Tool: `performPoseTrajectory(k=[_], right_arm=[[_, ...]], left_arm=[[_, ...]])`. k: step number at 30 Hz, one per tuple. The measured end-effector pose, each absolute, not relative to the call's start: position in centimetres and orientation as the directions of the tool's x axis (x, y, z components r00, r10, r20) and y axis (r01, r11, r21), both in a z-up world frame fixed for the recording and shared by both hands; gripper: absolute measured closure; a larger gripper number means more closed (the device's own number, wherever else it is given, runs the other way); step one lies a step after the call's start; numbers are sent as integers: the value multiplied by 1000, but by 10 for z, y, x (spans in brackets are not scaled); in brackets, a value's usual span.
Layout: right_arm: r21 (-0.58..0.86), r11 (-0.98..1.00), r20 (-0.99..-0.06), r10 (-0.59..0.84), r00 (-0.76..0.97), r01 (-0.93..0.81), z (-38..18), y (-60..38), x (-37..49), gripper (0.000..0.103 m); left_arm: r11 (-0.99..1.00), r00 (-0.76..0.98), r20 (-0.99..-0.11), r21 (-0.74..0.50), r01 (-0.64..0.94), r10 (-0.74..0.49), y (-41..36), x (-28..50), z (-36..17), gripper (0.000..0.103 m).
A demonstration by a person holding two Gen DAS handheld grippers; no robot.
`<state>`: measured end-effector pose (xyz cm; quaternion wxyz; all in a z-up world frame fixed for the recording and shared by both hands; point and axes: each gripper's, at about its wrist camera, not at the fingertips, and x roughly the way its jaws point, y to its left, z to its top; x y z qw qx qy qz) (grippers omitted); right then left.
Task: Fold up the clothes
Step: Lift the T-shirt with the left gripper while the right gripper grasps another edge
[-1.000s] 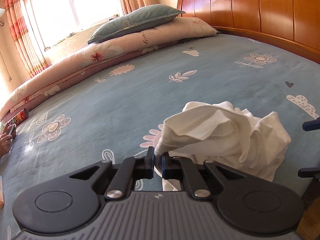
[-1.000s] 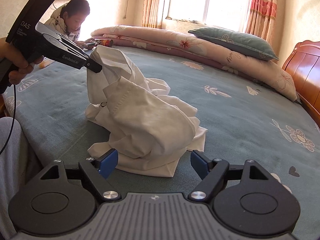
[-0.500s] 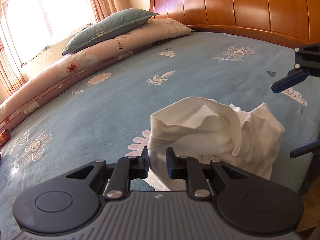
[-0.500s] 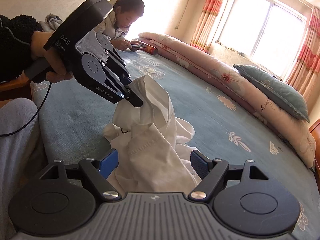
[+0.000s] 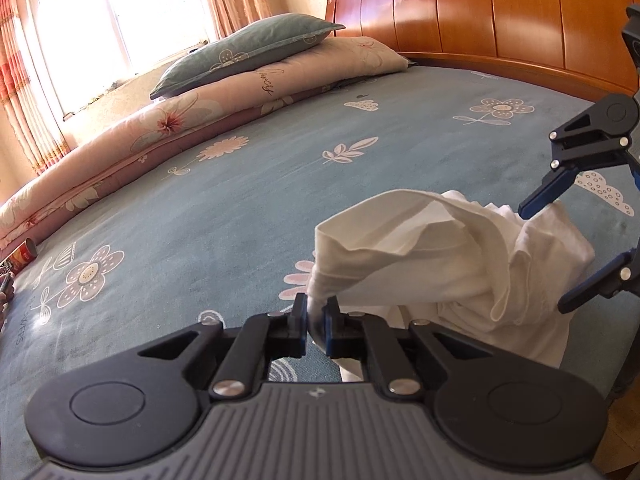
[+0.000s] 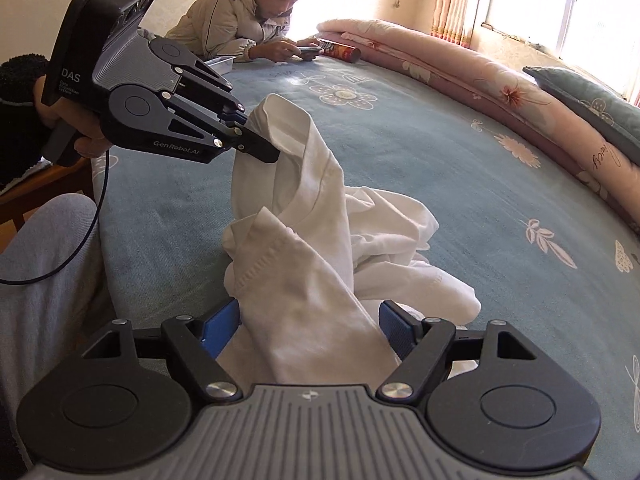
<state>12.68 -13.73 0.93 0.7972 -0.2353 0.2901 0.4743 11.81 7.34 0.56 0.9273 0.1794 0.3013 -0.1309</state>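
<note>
A crumpled white garment point(image 5: 460, 264) point(image 6: 320, 248) lies near the front edge of the blue flowered bed point(image 5: 224, 216). My left gripper point(image 5: 316, 316) is shut on a bunched corner of it and holds that part lifted off the sheet; in the right wrist view the left gripper point(image 6: 260, 148) pinches the raised peak of cloth. My right gripper point(image 6: 310, 328) stands open, its blue pads on either side of a fold of the garment without pinching it. In the left wrist view the right gripper point(image 5: 560, 256) hangs open over the garment's far side.
A rolled pink quilt point(image 5: 168, 128) with a green pillow point(image 5: 244, 56) runs along the bed's far side by the window. A wooden headboard point(image 5: 500, 16) stands at the right. A person point(image 6: 256, 12) leans on the far corner beside a red can point(image 6: 344, 52). My grey-trousered leg point(image 6: 44, 280) is at the left.
The left gripper has kept its grip and shifted the lifted corner a little. The right gripper has moved closer, so the cloth now lies between its open pads.
</note>
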Motion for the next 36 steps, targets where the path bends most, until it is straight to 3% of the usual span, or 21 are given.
performPoseTrajectory(k=[18,20,22,25,31,36], right_arm=[[-187,344,-646,663,379,-920,16,-156,110,23],[-182,314,-640,681,355,-932,16,-154,120,32],[-153,275,-655,691,306,-949,19,-152,136,45],[-91,211,-687,694,215,-973,21,-149,162,52],[70,82,-777,630,-2,-994,24,-137,198,52],[205,98,-834,538,-122,-974,23,-132,205,52]], left_arm=[[914,782,-617,268,305,-80,58,125,9,97],[906,765,-639,272,325,-82,57,134,6,96],[894,743,-664,278,351,-85,55,144,5,95],[853,710,-698,310,421,-96,49,158,2,94],[803,612,-783,289,522,-116,41,178,0,93],[756,533,-841,290,587,-91,38,185,6,93]])
